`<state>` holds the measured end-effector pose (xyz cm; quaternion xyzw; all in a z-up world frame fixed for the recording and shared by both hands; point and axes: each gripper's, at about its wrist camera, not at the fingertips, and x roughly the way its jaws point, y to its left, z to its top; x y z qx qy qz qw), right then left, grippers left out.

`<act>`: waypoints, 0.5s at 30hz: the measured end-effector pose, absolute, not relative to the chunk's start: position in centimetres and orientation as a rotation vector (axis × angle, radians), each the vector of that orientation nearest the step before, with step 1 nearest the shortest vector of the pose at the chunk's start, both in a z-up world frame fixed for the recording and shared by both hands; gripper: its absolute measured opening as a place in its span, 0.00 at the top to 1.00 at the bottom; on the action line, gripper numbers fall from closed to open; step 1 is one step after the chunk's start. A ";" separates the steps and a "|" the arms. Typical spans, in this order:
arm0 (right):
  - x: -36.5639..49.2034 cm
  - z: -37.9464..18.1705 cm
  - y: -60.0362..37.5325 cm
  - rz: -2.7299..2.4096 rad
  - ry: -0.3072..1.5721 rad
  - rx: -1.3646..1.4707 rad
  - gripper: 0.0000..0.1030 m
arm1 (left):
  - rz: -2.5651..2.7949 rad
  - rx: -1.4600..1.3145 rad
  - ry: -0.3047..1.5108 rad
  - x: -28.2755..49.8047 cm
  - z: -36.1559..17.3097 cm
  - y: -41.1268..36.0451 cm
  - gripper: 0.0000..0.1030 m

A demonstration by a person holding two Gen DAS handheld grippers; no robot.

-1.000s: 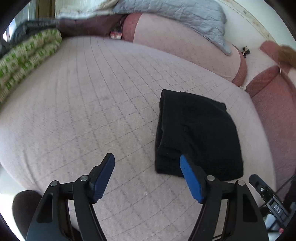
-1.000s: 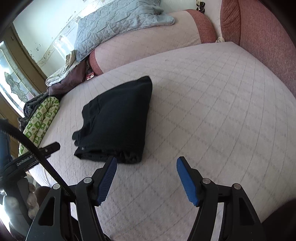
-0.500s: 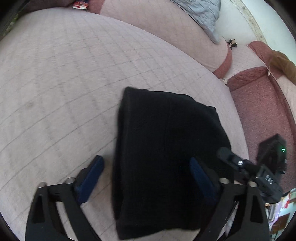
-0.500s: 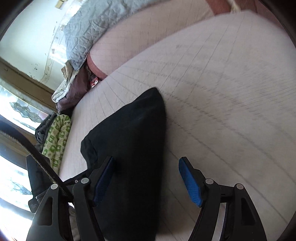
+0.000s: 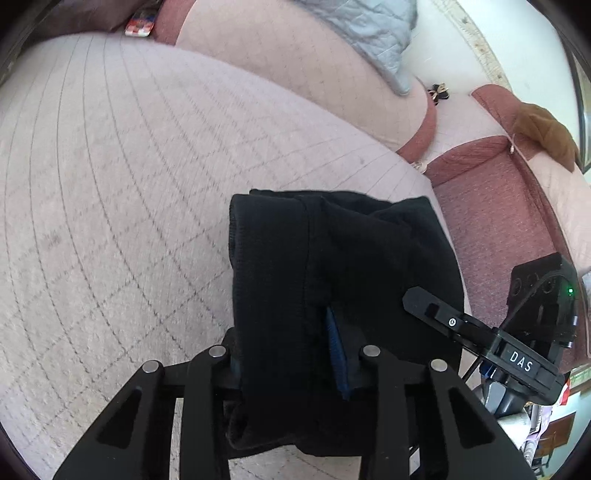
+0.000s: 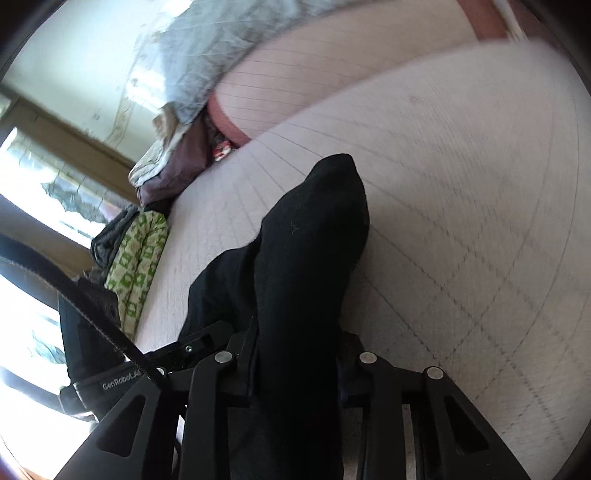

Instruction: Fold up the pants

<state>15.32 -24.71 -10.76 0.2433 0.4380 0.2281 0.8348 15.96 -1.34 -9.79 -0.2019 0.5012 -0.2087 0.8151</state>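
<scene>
Pants point(image 5: 332, 266), black and already folded into a compact bundle, sat low and centre in both frames on the quilted bed point(image 5: 110, 184).
Left gripper point(image 5: 291, 354) and right gripper point(image 6: 295, 354) were each clamped on the bundle's near edge; folding looked nearly finished.

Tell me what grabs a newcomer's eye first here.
The black pants, folded into a thick bundle, fill the middle of both views, pinched at their near edge by the left tool and the right tool. Around them spreads the pale quilted bed, with a grey blanket draped at the far end.

Bright daylight, motion blur, fisheye warp
</scene>
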 end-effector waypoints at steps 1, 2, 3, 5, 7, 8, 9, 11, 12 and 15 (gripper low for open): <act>15.3 -10.2 -24.6 0.486 0.914 0.505 0.68 | -0.448 -0.430 1.060 16.1 -9.5 -1.3 0.68; 15.4 -9.5 -24.5 0.492 0.895 0.497 0.68 | -0.454 -0.438 1.054 16.6 -9.2 -1.3 0.68; 15.5 -9.1 -24.5 0.492 0.885 0.491 0.68 | -0.460 -0.451 1.054 17.2 -9.1 -1.2 0.68; 16.1 -8.6 -24.7 0.487 0.868 0.480 0.68 | -0.468 -0.476 1.057 18.7 -9.1 -1.4 0.68; 17.3 -8.5 -25.1 0.476 0.853 0.476 0.68 | -0.467 -0.477 1.052 20.6 -9.2 -2.1 0.68; 17.9 -8.6 -25.3 0.472 0.848 0.474 0.68 | -0.464 -0.476 1.054 21.4 -9.3 -2.5 0.68; 18.6 -8.8 -25.6 0.465 0.844 0.477 0.68 | -0.463 -0.476 1.057 22.0 -9.5 -2.7 0.68; 20.0 -9.5 -26.4 0.454 0.845 0.507 0.68 | -0.462 -0.473 1.061 23.4 -9.8 -3.6 0.68; 20.5 -9.8 -26.8 0.451 0.843 0.518 0.68 | -0.464 -0.469 1.061 23.9 -9.8 -3.9 0.69; 21.9 -11.3 -28.2 0.435 0.849 0.573 0.68 | -0.456 -0.447 1.058 25.2 -10.3 -4.8 0.68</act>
